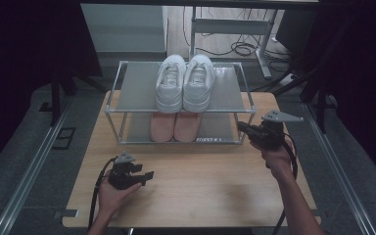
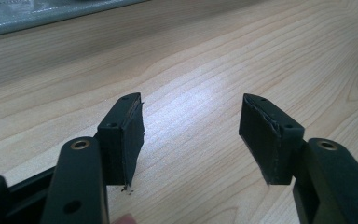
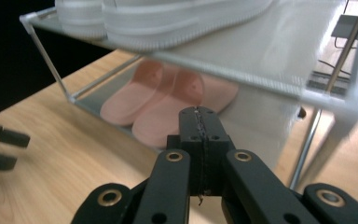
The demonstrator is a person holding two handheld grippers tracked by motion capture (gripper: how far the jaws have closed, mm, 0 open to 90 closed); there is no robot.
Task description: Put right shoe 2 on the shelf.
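Observation:
A two-level metal shoe rack (image 1: 235,95) stands at the back of the wooden table. A pair of white sneakers (image 1: 184,82) sits on its top shelf, and a pair of pink slippers (image 1: 174,126) lies on the lower shelf. My right gripper (image 1: 241,127) hovers at the rack's front right corner, jaws shut with nothing between them; in the right gripper view it (image 3: 200,126) points at the pink slippers (image 3: 161,105) under the white sneakers (image 3: 168,18). My left gripper (image 1: 149,175) rests low over the table's front left, jaws open and empty (image 2: 191,135).
The table (image 1: 200,181) has bare wood in front of the rack. A metal-legged desk (image 1: 235,29) and cables lie on the floor behind. The rack's right post (image 3: 314,135) stands close to my right gripper.

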